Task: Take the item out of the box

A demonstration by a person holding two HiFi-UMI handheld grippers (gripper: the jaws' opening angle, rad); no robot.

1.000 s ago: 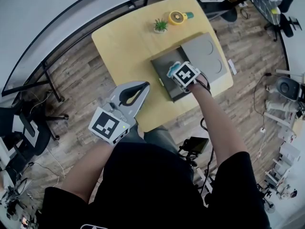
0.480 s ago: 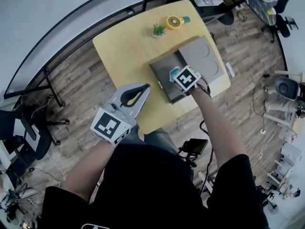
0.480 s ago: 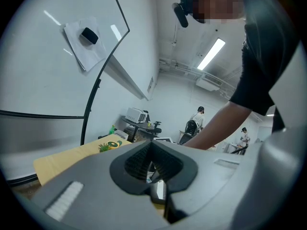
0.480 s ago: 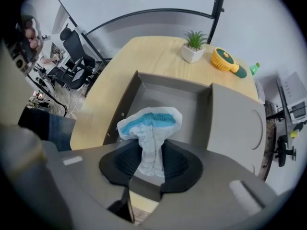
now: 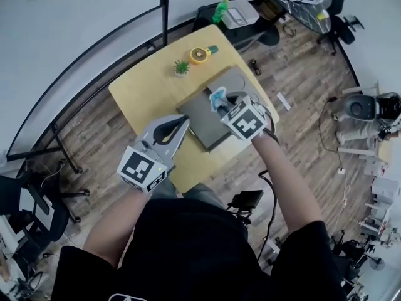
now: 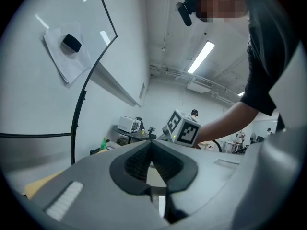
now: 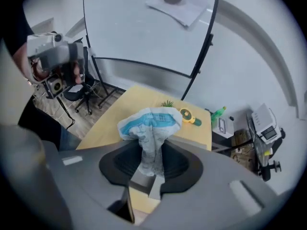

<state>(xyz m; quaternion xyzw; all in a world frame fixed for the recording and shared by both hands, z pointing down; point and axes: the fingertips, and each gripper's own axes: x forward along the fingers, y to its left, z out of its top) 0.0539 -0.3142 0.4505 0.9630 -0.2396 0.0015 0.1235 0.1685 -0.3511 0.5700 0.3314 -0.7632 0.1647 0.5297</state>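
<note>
Packet (image 7: 151,122) pinched in the right tool (image 7: 152,153), held up over the open grey box (image 5: 198,125) on the desk (image 5: 143,93). Crumpled blue-white film; print not legible. Left tool (image 6: 151,158) clenched, empty, over the desk's near edge, apart from the box. Plant (image 5: 182,67) at far edge.

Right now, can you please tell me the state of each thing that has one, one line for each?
Right gripper: shut on the packet.
Left gripper: shut, empty.
Packet: crumpled, gripped at its lower end, raised over the box.
Box: open, resting on the table.
Lid: swung back, away from the person.
Plant: upright on the table.
</note>
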